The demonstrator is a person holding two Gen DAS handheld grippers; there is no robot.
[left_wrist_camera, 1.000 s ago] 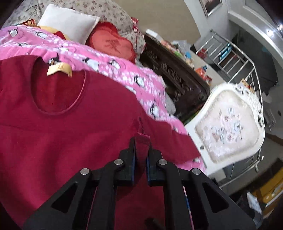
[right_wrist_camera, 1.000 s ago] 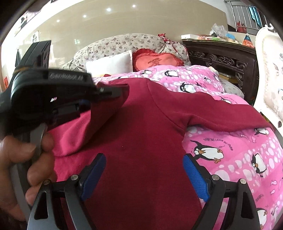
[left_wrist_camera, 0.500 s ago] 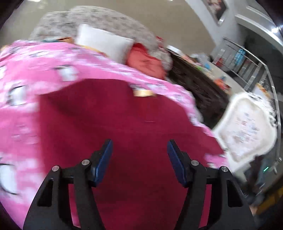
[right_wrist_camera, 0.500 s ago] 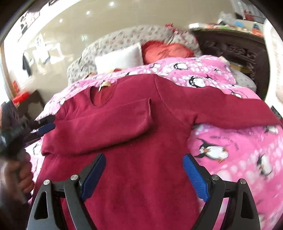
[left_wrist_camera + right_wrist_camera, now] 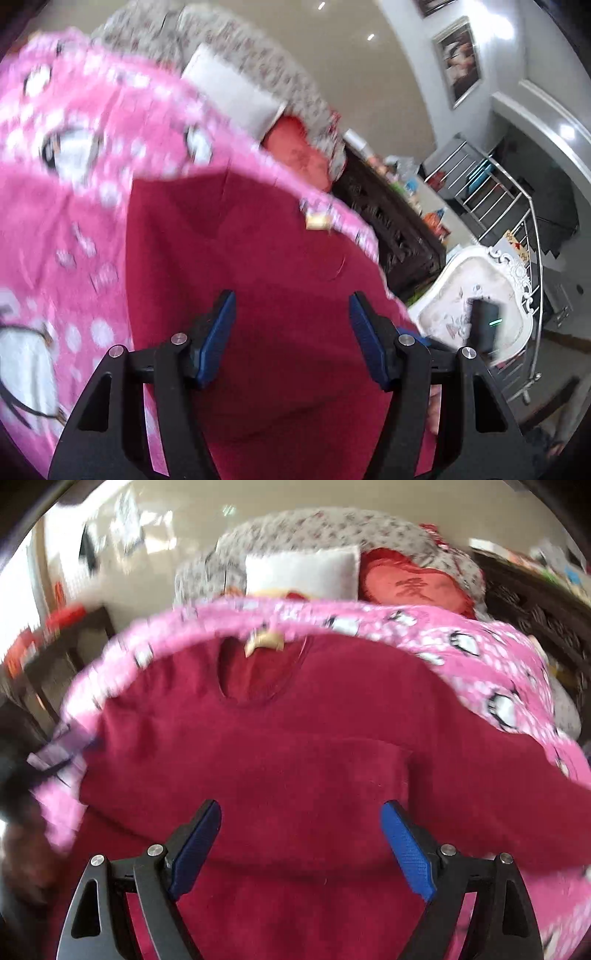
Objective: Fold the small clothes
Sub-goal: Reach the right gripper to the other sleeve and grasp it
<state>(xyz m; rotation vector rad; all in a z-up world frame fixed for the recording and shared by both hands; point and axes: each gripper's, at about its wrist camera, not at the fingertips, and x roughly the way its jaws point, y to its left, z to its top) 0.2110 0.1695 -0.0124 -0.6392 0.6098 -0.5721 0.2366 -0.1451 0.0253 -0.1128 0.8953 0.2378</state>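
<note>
The red sweater (image 5: 295, 746) lies spread flat on the bed, on top of the pink penguin blanket (image 5: 498, 672), neckline toward the pillows with a tan label (image 5: 264, 642) showing at the collar. One sleeve (image 5: 258, 786) is folded across the chest, its cuff edge ending just ahead of the right claw; the other sleeve (image 5: 517, 775) stretches out to the side across the blanket.

The right claw (image 5: 301, 845) hangs above the lower front of the sweater, blue pads (image 5: 406, 849) spread wide, nothing gripped between them. Both views are smeared with motion blur.

Over to the left claw (image 5: 291, 336): its jaws have just been opening and now stand well apart over the red fabric (image 5: 258, 258), with only cloth lying beneath the gap, no fold pinched. From this side the sweater's edge runs along the pink blanket (image 5: 74, 184), and the label (image 5: 317, 220) sits near the far rim.

At the head of the bed, a white pillow (image 5: 303, 572) and a red cushion (image 5: 410, 583) lean against a floral bolster (image 5: 332, 531). Beside the bed stands a dark carved cabinet (image 5: 399, 229), and next to it an ornate white chair (image 5: 476, 299). At the left edge of the right wrist view, a hand (image 5: 22, 849) shows as a dark blur.
</note>
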